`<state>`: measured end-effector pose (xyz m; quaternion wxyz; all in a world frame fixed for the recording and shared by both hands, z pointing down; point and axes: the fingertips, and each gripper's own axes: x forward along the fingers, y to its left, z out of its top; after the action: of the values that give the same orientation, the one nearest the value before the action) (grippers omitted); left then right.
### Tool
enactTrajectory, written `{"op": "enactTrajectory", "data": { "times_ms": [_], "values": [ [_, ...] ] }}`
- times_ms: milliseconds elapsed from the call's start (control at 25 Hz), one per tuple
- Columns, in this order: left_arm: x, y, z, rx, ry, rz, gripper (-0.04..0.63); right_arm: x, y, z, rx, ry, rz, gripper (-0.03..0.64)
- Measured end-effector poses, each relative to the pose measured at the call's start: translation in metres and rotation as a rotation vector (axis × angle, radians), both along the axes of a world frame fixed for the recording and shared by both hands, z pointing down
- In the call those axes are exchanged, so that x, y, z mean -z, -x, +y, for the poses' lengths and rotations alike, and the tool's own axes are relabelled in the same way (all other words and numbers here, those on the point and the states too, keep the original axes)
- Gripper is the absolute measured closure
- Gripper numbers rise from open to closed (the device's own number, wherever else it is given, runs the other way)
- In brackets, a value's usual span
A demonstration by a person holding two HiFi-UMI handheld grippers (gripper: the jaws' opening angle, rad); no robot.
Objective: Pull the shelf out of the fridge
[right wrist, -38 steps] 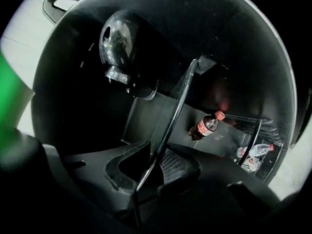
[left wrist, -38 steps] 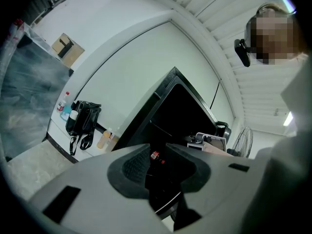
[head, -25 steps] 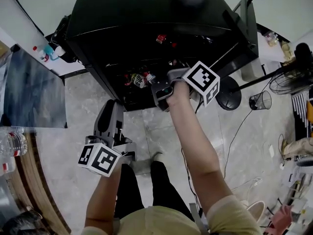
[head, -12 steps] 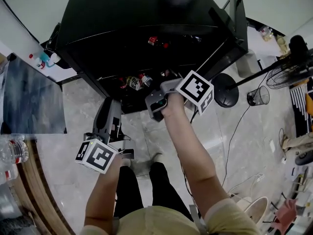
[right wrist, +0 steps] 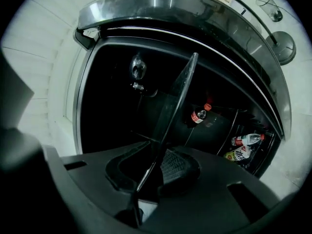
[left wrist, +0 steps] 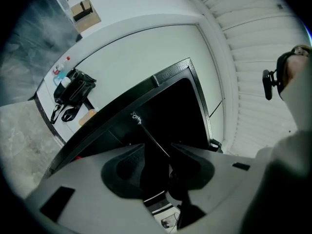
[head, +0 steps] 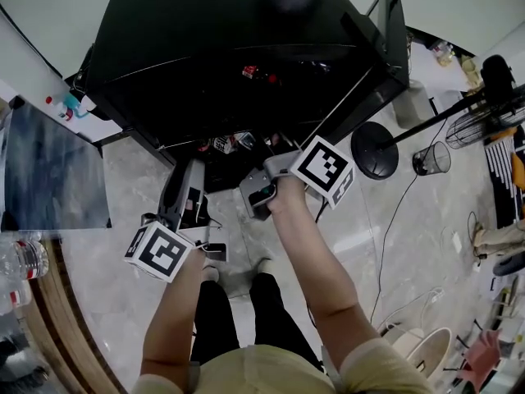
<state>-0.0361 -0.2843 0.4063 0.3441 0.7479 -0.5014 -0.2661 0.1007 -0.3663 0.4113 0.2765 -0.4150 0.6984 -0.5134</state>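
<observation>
The black fridge (head: 246, 48) stands open ahead of me, its door (head: 392, 31) swung to the right. The clear glass shelf (right wrist: 179, 94) shows edge-on in the right gripper view and runs down between the jaws. My right gripper (right wrist: 158, 160) (head: 275, 156) is shut on its front edge. The left gripper (left wrist: 156, 152) (head: 190, 169) sits at the fridge's lower left and points level. Its jaws have just been opening and stand wide. A thin dark edge (left wrist: 148, 133) passes between them, and neither pad touches it.
Bottles lie inside the fridge (right wrist: 199, 115) (right wrist: 248, 139) and low at its front (head: 225, 144). A fan base (head: 373, 150), a wire bin (head: 428, 158) and a cable are on the floor at right. A black bag (left wrist: 73, 89) sits on the counter at left.
Both grippers have drawn a little back from the fridge toward me, the right one still holding the shelf. The left gripper has risen slightly.
</observation>
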Motion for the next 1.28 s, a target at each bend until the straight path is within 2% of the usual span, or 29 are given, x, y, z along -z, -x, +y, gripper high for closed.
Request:
{"op": "enactTrajectory", "data": {
  "times_ms": [480,920,1280],
  "values": [
    [0.009,-0.002,-0.019,0.008,-0.001,0.091,0.448,0.0,-0.004,0.016,0.003,0.002,0.009,0.557],
    [0.005,-0.002,-0.027,0.026,0.021,0.136,0.448,-0.004,-0.014,0.034,0.007,0.022,0.04,0.557],
    [0.005,0.001,-0.03,0.028,0.022,0.128,0.45,-0.005,-0.016,0.047,0.013,0.018,0.056,0.556]
  ]
}}
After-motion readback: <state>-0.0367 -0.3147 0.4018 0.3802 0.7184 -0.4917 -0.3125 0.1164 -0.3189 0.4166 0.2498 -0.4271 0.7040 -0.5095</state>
